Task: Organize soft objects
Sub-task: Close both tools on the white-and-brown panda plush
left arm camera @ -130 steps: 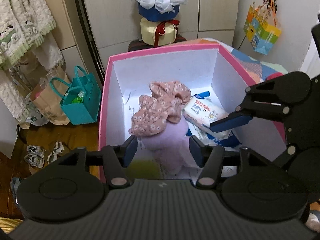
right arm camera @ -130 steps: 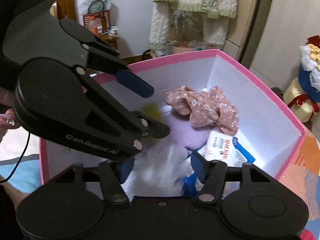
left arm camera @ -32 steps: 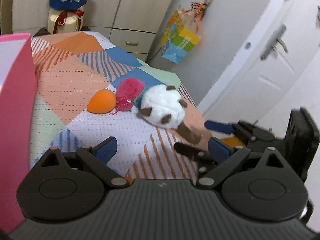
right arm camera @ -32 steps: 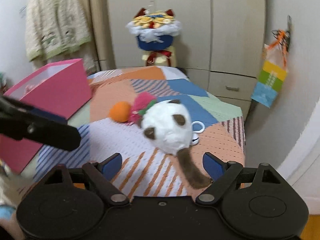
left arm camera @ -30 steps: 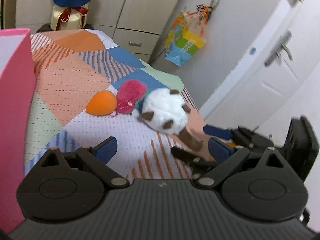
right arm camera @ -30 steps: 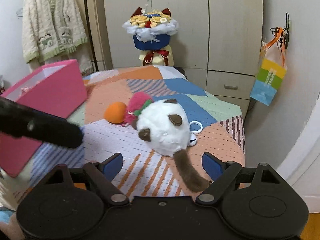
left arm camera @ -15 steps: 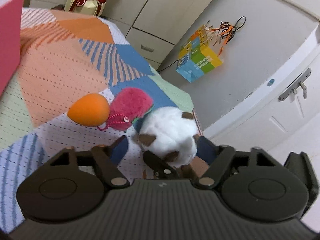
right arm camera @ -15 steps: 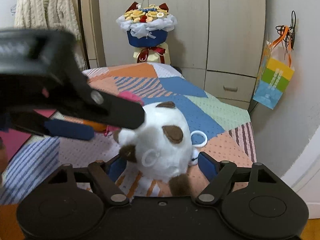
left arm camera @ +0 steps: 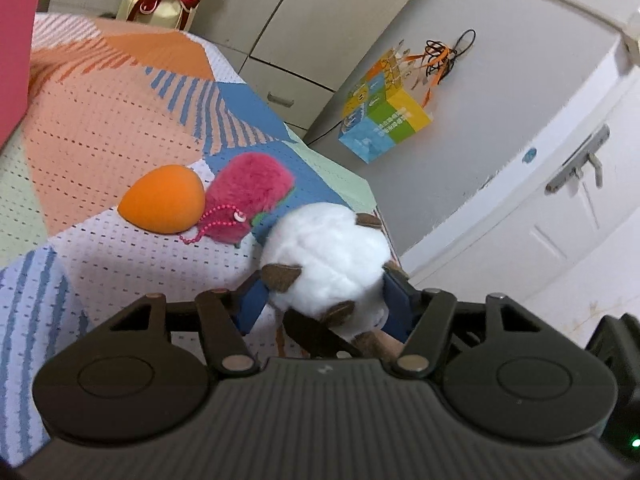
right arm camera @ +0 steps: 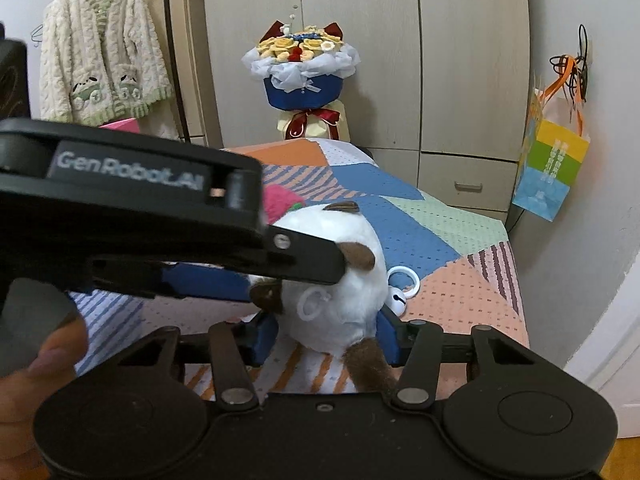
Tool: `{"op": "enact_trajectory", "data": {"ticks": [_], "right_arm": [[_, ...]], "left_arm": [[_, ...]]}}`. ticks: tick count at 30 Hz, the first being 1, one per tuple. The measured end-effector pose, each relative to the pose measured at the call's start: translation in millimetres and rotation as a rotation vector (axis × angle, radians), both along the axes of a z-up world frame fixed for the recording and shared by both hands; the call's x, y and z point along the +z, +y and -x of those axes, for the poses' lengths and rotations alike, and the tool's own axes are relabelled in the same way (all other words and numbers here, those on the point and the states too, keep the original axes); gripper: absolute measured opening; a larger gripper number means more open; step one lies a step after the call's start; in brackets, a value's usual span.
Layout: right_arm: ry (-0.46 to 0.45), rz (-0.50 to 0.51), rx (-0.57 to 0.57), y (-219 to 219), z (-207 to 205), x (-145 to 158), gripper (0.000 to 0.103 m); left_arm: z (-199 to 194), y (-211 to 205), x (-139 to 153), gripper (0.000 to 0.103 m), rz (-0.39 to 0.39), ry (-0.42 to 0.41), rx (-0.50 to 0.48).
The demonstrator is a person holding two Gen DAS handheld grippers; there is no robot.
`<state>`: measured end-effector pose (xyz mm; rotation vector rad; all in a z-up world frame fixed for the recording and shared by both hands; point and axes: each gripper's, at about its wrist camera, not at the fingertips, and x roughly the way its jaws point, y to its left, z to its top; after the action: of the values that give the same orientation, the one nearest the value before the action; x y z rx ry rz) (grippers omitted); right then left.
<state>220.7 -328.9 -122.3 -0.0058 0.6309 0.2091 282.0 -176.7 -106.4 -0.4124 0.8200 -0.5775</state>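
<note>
A round white plush toy with brown patches and a brown tail (left arm camera: 326,256) lies on the patchwork bedspread (left arm camera: 100,120). My left gripper (left arm camera: 324,304) has a blue pad on each side of it and pinches it. My right gripper (right arm camera: 326,334) also has both pads pressed on the same plush (right arm camera: 340,292), from the tail end. The left gripper's body crosses the right wrist view. An orange egg-shaped sponge (left arm camera: 162,199) and a pink furry toy with a bead chain (left arm camera: 248,196) lie just beyond the plush.
The pink box's corner (left arm camera: 16,52) is at the far left. A white ring and small bell (right arm camera: 402,284) lie by the plush. A bouquet (right arm camera: 302,76) stands before the wardrobe, a colourful paper bag (right arm camera: 554,168) hangs on the wall, and the bed edge is on the right.
Both grippers left the pink box, swung to the bed, closed in on the white plush from opposite sides, and their jaws narrowed onto it in the last half second.
</note>
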Motion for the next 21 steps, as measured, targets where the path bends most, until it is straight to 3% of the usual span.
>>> {"op": "enact_trajectory", "data": {"ticks": [21], "right_arm": [[-0.027,-0.087,-0.044,34,73,8,0.057]], "left_arm": [[90,23,25,0.057,-0.177,-0.16,-0.063]]}}
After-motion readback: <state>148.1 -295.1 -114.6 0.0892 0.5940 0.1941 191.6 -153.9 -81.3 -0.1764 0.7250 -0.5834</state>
